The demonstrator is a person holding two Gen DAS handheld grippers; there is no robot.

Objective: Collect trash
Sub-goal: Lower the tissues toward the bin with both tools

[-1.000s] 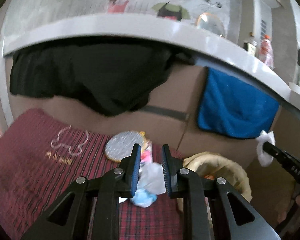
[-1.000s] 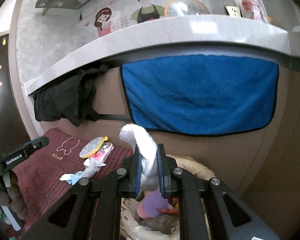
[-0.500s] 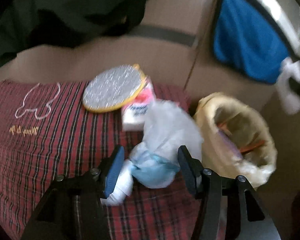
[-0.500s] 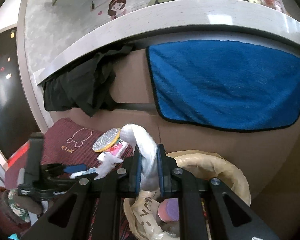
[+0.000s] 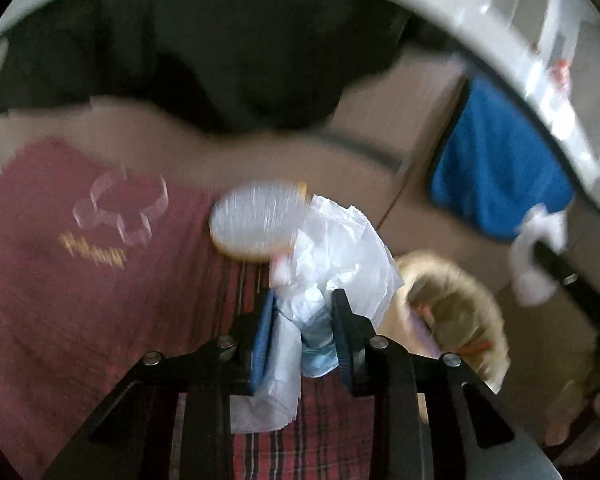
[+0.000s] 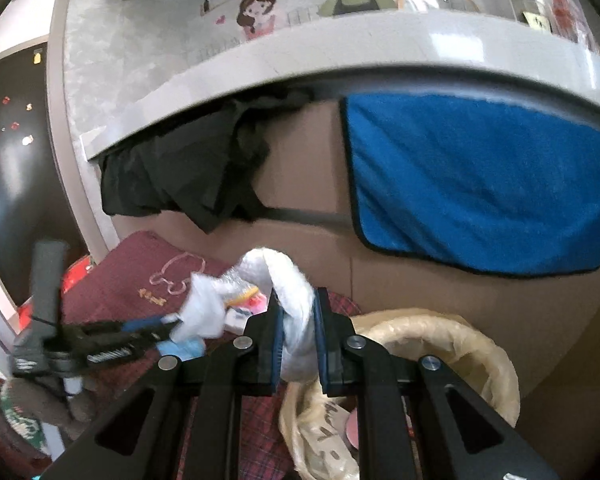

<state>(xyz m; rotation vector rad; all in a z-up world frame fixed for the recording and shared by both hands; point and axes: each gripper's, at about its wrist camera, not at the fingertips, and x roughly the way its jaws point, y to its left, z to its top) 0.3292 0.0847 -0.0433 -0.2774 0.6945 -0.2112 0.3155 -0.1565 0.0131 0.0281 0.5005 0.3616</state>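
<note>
My left gripper (image 5: pixel 302 320) is shut on a crumpled white and light-blue plastic wrapper (image 5: pixel 332 264) and holds it over the red plaid mat (image 5: pixel 80 272). It also shows in the right wrist view (image 6: pixel 204 312). My right gripper (image 6: pixel 296 320) is shut on a white tissue wad (image 6: pixel 292 288), held above the rim of the trash bin lined with a beige bag (image 6: pixel 452 336). The bin (image 5: pixel 452 304) lies right of the left gripper, with trash inside.
A glittery round item (image 5: pixel 256 220) and a pink-white packet (image 6: pixel 244 312) lie on the mat. A black cloth (image 6: pixel 188 176) and a blue towel (image 6: pixel 480 184) hang from the white counter edge (image 6: pixel 340 60) over brown cabinet fronts.
My left gripper closed on the plastic wrapper and lifted it off the mat. My right gripper still holds the tissue and has shifted slightly left over the bin.
</note>
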